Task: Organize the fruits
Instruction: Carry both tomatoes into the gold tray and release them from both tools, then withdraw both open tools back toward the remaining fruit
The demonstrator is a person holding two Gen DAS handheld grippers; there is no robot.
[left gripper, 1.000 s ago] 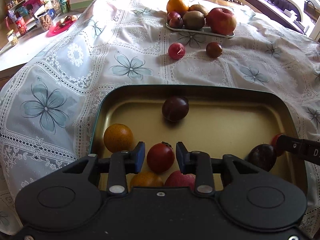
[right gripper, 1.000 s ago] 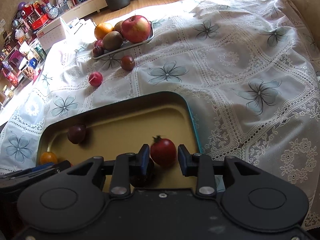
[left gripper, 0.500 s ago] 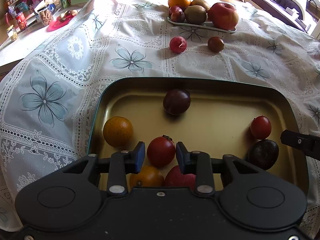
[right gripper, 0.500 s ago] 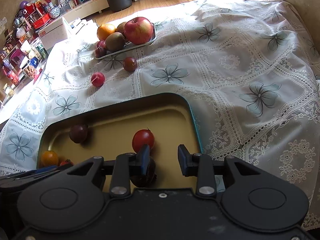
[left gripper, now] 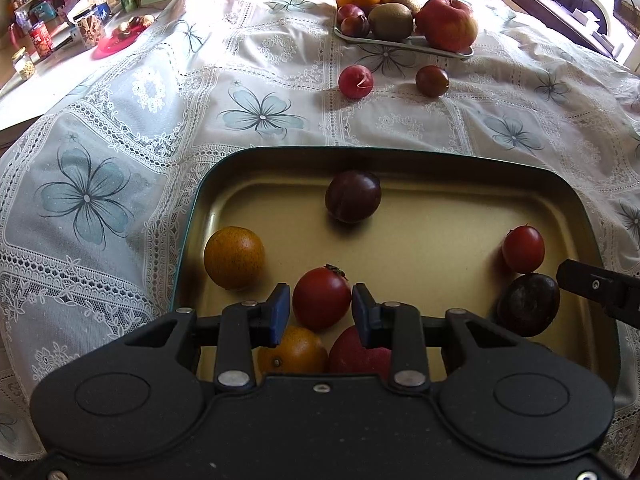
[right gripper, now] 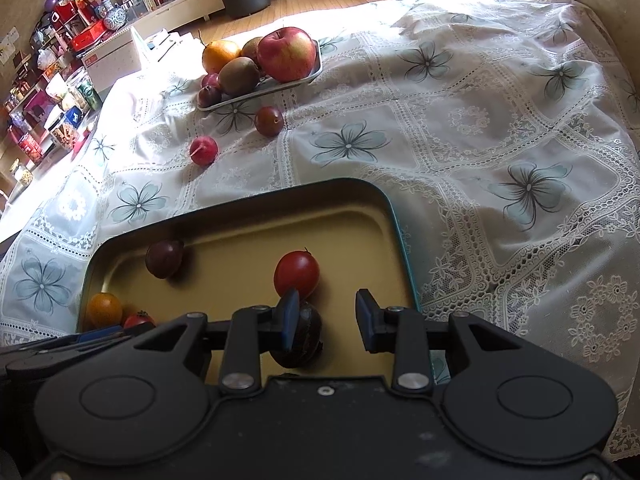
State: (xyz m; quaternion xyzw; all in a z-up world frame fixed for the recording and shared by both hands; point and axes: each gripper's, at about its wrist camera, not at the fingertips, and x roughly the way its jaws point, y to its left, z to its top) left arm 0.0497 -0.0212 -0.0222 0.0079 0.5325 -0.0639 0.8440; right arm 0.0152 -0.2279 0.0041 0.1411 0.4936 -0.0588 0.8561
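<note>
Tomato (left gripper: 321, 298) sits between the pads of the left gripper (left gripper: 320, 306), low in the gold tray (left gripper: 440, 208); whether the pads actually press it I cannot tell. The right gripper (right gripper: 327, 316) hangs released over the tray's right end, a second red tomato (right gripper: 296, 275) just beyond its left pad and a dark plum (right gripper: 298, 340) beneath. Two small fruits lie on the cloth beyond the tray, near the far plate (left gripper: 404, 42). Such a tomato is probably light, smooth-skinned and easily bruised, so a gentle squeeze across its widest girth, clear of the stem, seems best.
</note>
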